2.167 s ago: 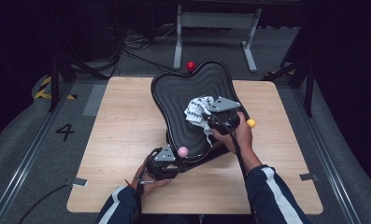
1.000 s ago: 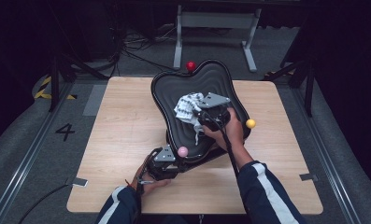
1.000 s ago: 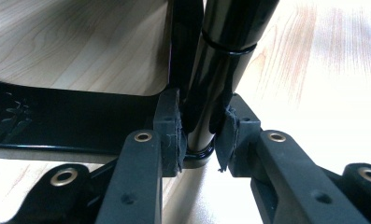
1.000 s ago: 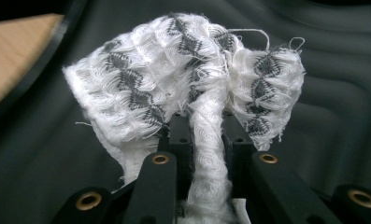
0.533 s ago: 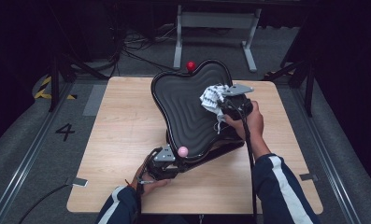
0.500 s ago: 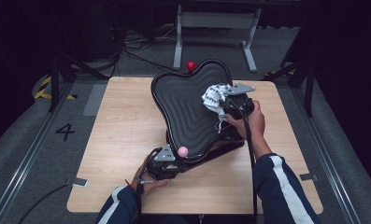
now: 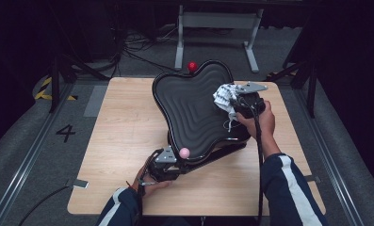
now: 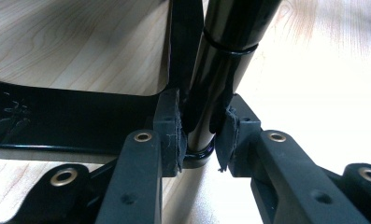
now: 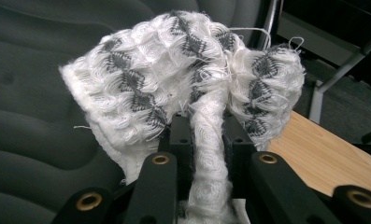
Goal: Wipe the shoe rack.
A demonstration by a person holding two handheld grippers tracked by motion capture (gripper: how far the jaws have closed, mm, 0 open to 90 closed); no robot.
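A black, wavy-surfaced seat (image 7: 189,108) lies tilted on the wooden table (image 7: 123,122). My left gripper (image 7: 168,162) sits at the seat's near edge beside a pink ball (image 7: 184,152). In the left gripper view its jaws (image 8: 199,135) are shut on a glossy black tube (image 8: 220,70) under the seat. My right gripper (image 7: 236,104) is at the seat's right edge, shut on a white cloth with a grey pattern (image 7: 224,96). In the right gripper view, the bunched cloth (image 9: 174,79) rises from between the jaws (image 9: 206,130) against the ridged black surface (image 9: 33,93).
A red ball (image 7: 192,66) pokes up at the seat's far edge. A grey metal frame (image 7: 217,28) and cables stand on the floor beyond the table. Bare wood (image 9: 323,149) lies to the right of the seat.
My right gripper has carried the cloth from the middle of the seat to its right edge. The left gripper has kept still on the tube.
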